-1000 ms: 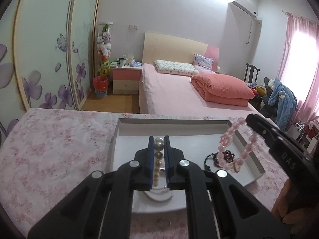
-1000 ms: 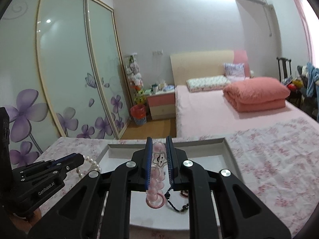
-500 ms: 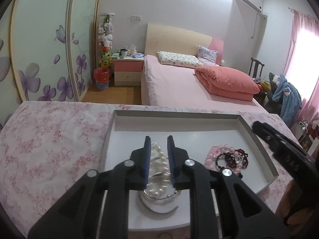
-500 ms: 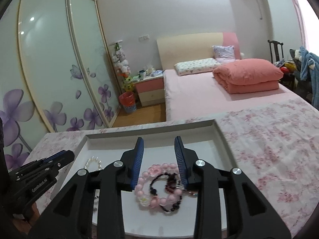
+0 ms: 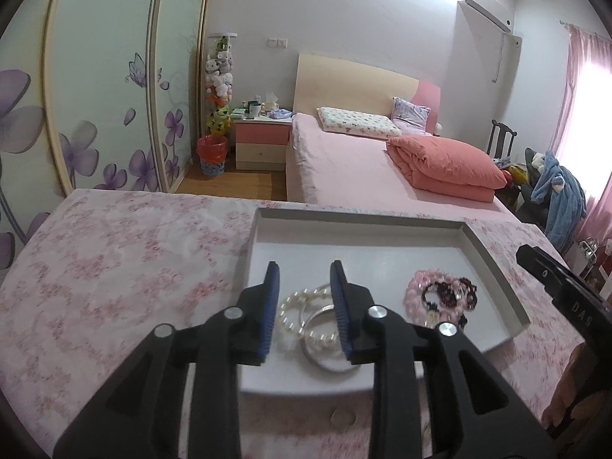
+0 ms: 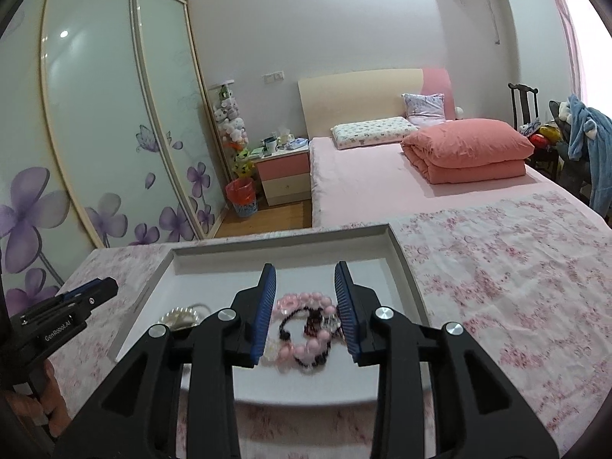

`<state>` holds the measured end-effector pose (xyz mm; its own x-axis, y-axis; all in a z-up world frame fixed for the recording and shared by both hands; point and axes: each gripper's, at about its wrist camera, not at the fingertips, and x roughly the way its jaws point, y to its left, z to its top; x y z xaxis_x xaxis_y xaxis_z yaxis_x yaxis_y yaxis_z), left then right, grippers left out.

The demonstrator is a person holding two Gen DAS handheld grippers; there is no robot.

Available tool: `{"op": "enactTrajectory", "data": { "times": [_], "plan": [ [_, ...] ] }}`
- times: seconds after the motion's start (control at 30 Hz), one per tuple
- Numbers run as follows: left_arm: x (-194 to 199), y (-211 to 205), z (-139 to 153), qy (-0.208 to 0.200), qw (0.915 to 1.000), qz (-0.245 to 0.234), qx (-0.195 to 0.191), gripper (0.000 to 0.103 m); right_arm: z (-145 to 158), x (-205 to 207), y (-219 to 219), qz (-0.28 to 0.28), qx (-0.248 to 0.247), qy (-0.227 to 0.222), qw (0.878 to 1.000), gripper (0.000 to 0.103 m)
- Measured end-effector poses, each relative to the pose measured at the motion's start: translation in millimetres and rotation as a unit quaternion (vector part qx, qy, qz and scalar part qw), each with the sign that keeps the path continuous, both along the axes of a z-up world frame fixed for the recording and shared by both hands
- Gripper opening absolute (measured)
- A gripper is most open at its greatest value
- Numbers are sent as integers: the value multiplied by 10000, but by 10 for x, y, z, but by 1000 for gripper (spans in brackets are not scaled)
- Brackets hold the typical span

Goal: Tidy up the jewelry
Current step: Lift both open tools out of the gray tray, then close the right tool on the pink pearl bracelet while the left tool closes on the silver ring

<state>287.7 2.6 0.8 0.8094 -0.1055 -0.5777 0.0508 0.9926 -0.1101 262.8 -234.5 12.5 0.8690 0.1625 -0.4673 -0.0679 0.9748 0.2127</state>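
My left gripper (image 5: 305, 279) is spread wide, nothing between the pads, hanging just above the near part of the white tray (image 5: 493, 267). Right under it lies the pearl bracelet (image 5: 296, 315), overlapping a silver bangle (image 5: 325, 363); both are on the tray floor. My right gripper (image 6: 305, 281) is spread too and empty, over the pink bead bracelet (image 6: 302, 323), which lies tangled w/ a dark bead bracelet (image 6: 306, 319) on the tray's right side.

The tray sits on a floral tablecloth (image 5: 114, 267). Just off its near edge, on the cloth, I see a small round thing (image 5: 343, 417), poss. a ring, but it's too blurred to say for sure. Bed (image 5: 363, 176) and sliding wardrobe doors (image 5: 107, 95) are well behind, not my concern.

I read both drops as done, so the step in hand is backing off clean. To do it well, I'd lift each gripper straight up w/ the jaws kept apart, so no pad drags a strand along. If that round thing is jewelry, it's the next pick: come in low and level, pads either side of it, and close slowly, since the cloth may bunch under a hard pinch. Beads roll, so avoid nudging the tray.
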Motion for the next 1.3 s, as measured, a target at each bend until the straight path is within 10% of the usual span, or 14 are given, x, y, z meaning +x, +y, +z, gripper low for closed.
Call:
{"op": "enactTrajectory", "data": {
  "times": [0.67, 1.3],
  "plan": [
    [-1224, 355, -167, 141, 9997, -87, 155, 47, -627, -1263, 193, 1074, -647, 1361, 9827, 29],
    [-1265, 116, -266, 339, 9983, -396, 263, 57, -828, -1229, 33, 552, -1332, 1764, 9737, 7]
  ]
}}
